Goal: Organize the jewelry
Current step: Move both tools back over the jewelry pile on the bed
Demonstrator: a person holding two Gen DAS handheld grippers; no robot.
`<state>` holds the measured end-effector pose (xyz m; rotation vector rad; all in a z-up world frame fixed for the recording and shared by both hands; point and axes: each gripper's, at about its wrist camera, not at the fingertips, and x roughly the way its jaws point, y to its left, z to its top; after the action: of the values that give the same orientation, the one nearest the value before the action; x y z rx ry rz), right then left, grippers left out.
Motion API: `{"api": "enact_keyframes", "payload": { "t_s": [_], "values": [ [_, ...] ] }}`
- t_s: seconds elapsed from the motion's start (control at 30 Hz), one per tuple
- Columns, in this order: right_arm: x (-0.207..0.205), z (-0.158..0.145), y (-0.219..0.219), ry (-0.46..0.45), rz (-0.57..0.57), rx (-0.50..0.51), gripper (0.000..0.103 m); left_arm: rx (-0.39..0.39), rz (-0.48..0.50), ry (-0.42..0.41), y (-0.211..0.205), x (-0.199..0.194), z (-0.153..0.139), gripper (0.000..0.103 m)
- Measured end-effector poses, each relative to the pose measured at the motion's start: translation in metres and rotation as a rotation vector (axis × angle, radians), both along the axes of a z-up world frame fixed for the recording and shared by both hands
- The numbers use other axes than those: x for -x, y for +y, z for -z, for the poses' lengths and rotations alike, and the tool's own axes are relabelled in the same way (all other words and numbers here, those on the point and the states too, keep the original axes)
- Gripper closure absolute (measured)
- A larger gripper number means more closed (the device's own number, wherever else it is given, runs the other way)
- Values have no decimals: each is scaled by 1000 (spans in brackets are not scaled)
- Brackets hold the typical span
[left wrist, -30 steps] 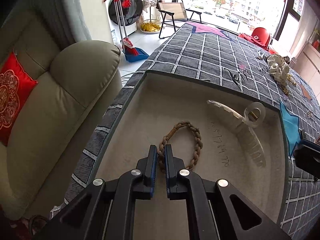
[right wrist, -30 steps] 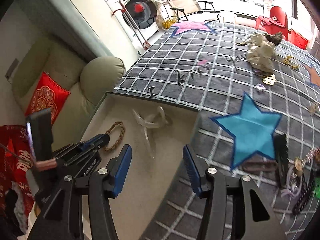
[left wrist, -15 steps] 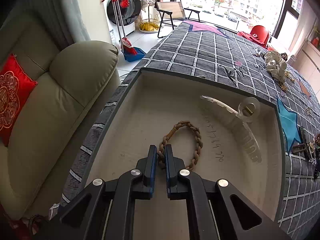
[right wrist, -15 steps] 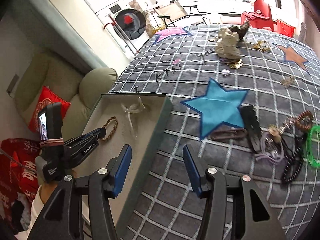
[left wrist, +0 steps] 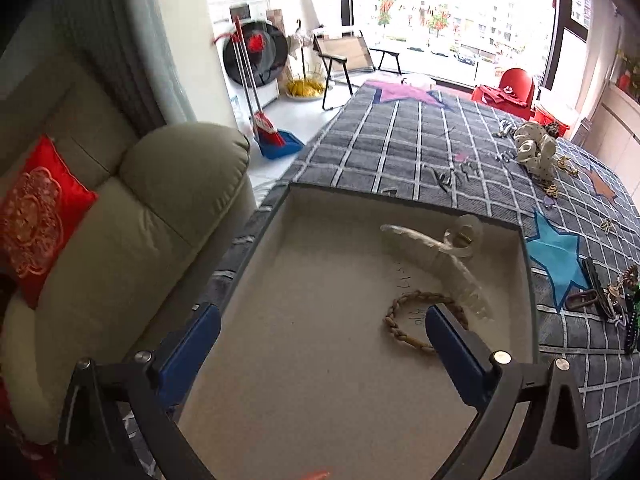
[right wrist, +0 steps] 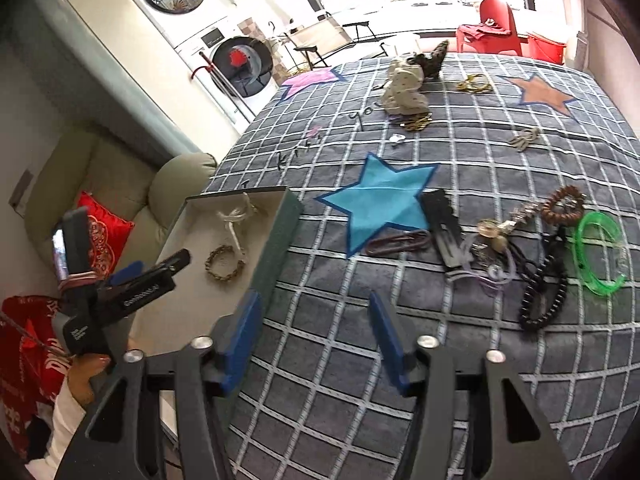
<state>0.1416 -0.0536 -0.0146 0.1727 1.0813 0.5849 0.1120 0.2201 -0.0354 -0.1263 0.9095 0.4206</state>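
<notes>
Released a moment ago, the brown braided cord bracelet (left wrist: 424,322) is now lying flat on the matte beige floor of the shallow grey-walled tray (left wrist: 527,280), just beside a clear plastic hair claw (left wrist: 440,256), while the left gripper (left wrist: 320,344) is hanging above it with fingers spread wide and empty. The right gripper (right wrist: 316,336), likewise spread and empty, is hovering over the grey checked cloth (right wrist: 400,288); the tangled heap of glossy black beads (right wrist: 544,296), green translucent bangle (right wrist: 596,256) and wooden bead ring (right wrist: 564,204) is lying ahead and to its right, nearer this hand.

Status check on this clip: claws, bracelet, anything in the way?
Left claw open, empty, above the box. Right claw open, empty, over the blanket. Braided bracelet lies in the box beside the clear hair clip. Nothing blocking.
</notes>
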Motion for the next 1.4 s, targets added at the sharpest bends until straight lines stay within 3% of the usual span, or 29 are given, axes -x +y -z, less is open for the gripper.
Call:
{"api": "enact_keyframes", "payload": {
  "t_s": [0.17, 0.23, 0.5, 0.6, 0.7, 1.0, 1.4],
  "values": [
    [9, 0, -21, -16, 23, 15, 31, -8, 15, -20, -14, 10, -14, 0],
    [12, 1, -30, -22, 34, 22, 19, 30, 41, -26, -21, 13, -19, 0],
    [21, 7, -84, -18, 128, 24, 18, 75, 149, -66, -73, 22, -38, 0],
    [22, 10, -108, -16, 172, 27, 10, 90, 191, -83, -93, 21, -44, 0],
    [22, 12, -129, -14, 210, 28, 10, 101, 245, -88, -118, 19, -47, 0],
    [20, 26, -173, 9, 296, 75, 10, 164, 340, -30, -175, 0, -32, 0],
    [-9, 43, -206, 17, 359, 169, 10, 270, 369, 54, -210, -34, 3, 0]
  ]
}}
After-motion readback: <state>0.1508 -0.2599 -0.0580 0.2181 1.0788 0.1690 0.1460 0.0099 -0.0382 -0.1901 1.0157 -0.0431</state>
